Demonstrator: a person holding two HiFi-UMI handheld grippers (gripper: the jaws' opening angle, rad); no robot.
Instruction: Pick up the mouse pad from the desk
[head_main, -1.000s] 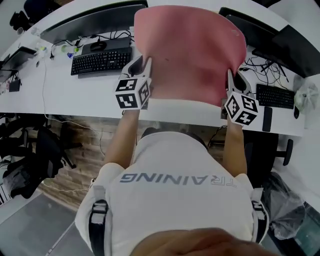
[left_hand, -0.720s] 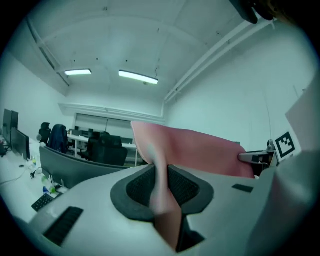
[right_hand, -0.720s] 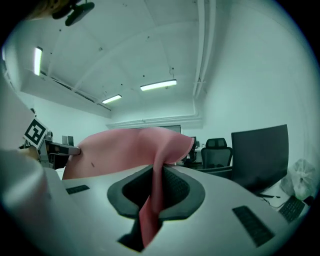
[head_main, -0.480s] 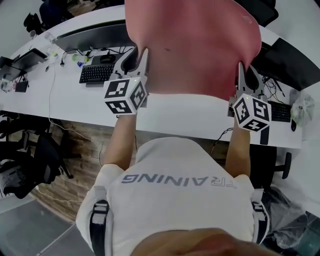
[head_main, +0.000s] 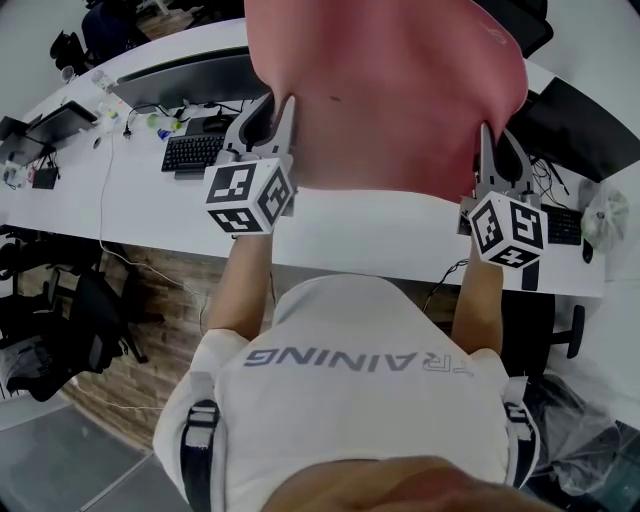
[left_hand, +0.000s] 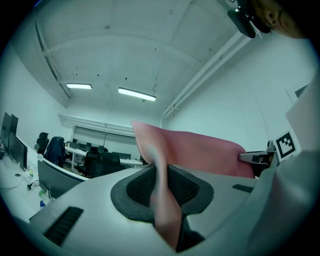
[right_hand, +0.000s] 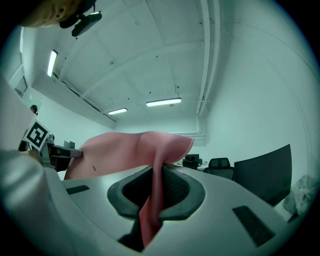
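Pink and soft, the mouse pad (head_main: 385, 90) hangs clear above the white desk (head_main: 140, 205), at 12 o'clock in the head view. The left gripper (head_main: 278, 108) pinches its 8 o'clock corner and the right gripper (head_main: 495, 150) its 4 o'clock corner, each pair of jaws closed on the thin edge. It looks light and floppy, so I judge that a deep hold at both near corners suits it best.

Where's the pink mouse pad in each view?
Head view: the mouse pad fills the top centre, held between the left gripper and right gripper.
Left gripper view: mouse pad central, pinched in the jaws, runs right.
Right gripper view: mouse pad central, pinched in the jaws, runs left.
Shared landmark: the right gripper's marker cube, also at the left gripper view's right edge.
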